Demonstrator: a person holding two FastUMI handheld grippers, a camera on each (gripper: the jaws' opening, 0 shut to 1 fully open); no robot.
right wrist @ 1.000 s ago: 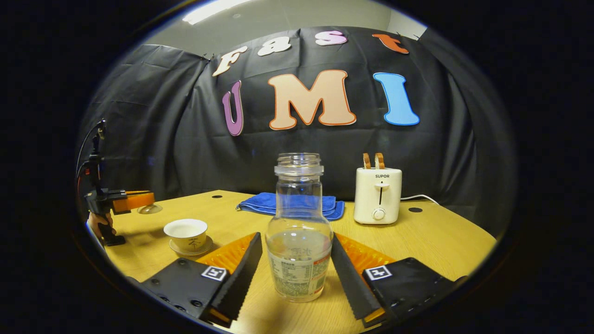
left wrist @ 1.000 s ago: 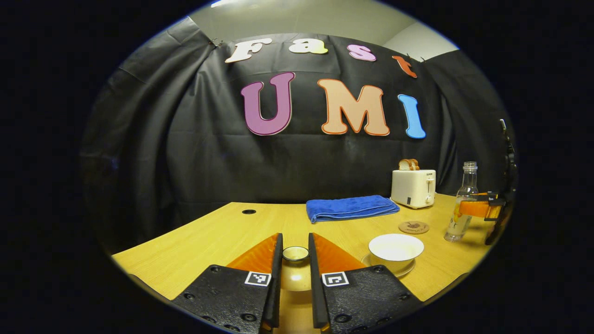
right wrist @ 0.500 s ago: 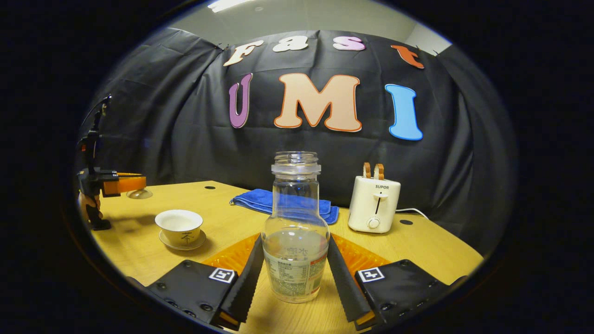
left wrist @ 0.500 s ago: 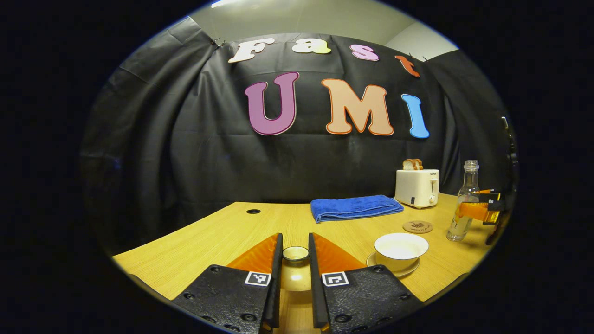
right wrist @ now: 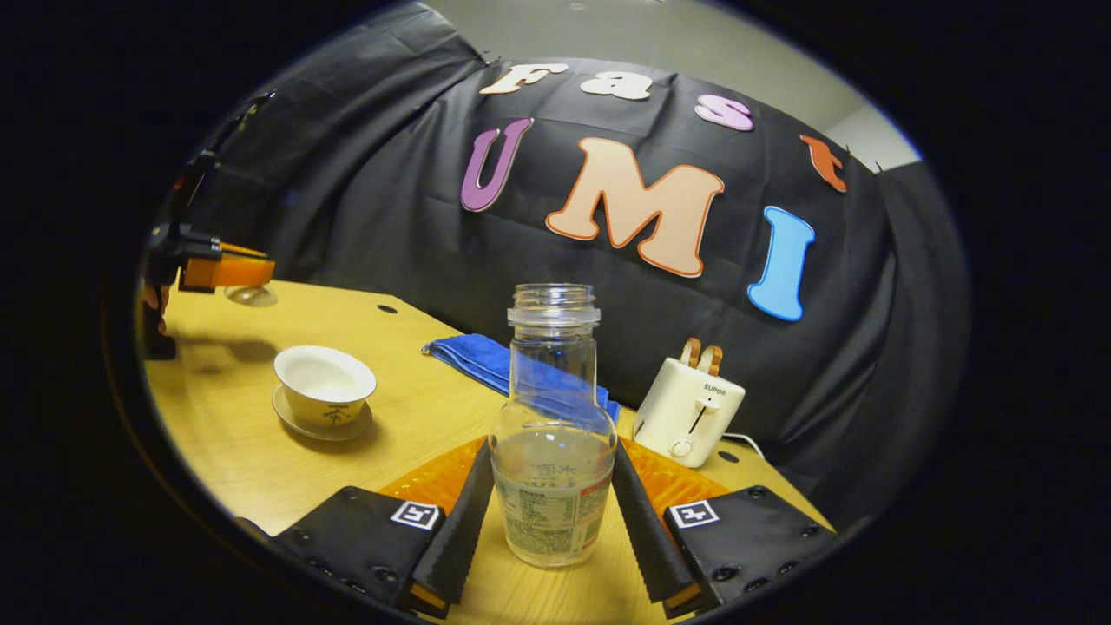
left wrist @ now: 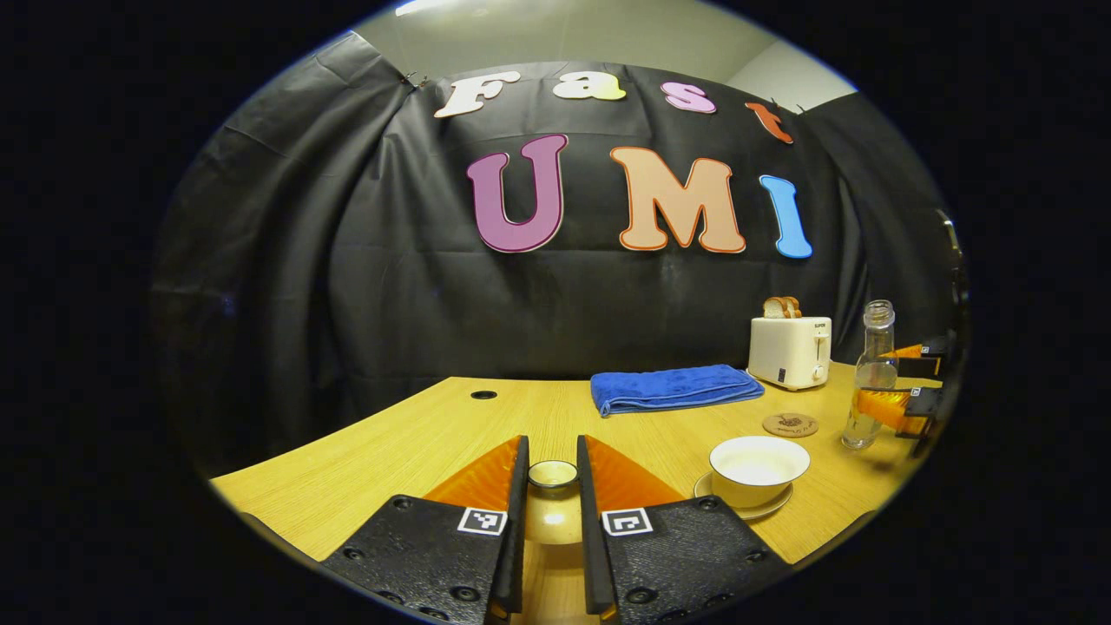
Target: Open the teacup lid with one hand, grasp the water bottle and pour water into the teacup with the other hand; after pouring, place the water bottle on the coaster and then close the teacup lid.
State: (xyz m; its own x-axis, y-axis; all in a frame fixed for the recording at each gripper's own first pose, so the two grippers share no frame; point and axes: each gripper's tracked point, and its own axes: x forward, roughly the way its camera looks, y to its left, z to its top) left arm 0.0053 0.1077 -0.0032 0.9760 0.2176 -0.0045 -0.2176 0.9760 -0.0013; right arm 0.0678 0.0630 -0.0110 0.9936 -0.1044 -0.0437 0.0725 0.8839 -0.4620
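My left gripper (left wrist: 552, 458) is shut on the knob of the teacup lid (left wrist: 553, 475), which it holds off the table. The open white teacup (left wrist: 759, 467) stands on its saucer to its right. Farther right the clear water bottle (left wrist: 871, 375) stands beside the round coaster (left wrist: 791, 424). In the right gripper view my right gripper (right wrist: 549, 464) is shut on the body of the water bottle (right wrist: 553, 512), partly full and uncapped. The teacup (right wrist: 324, 382) sits to the left, and beyond it the left gripper (right wrist: 227, 271) holds the lid (right wrist: 250, 296) above the table.
A folded blue towel (left wrist: 675, 387) lies at the back of the wooden table (left wrist: 417, 443). A white toaster (left wrist: 790, 350) with bread slices stands to its right, with its cord behind it. The towel (right wrist: 486, 358) and toaster (right wrist: 688, 408) lie behind the bottle.
My right gripper's fingers have closed onto the bottle, and that gripper has rolled, so its view is tilted. My left gripper has stayed shut on the lid and drifted slightly left.
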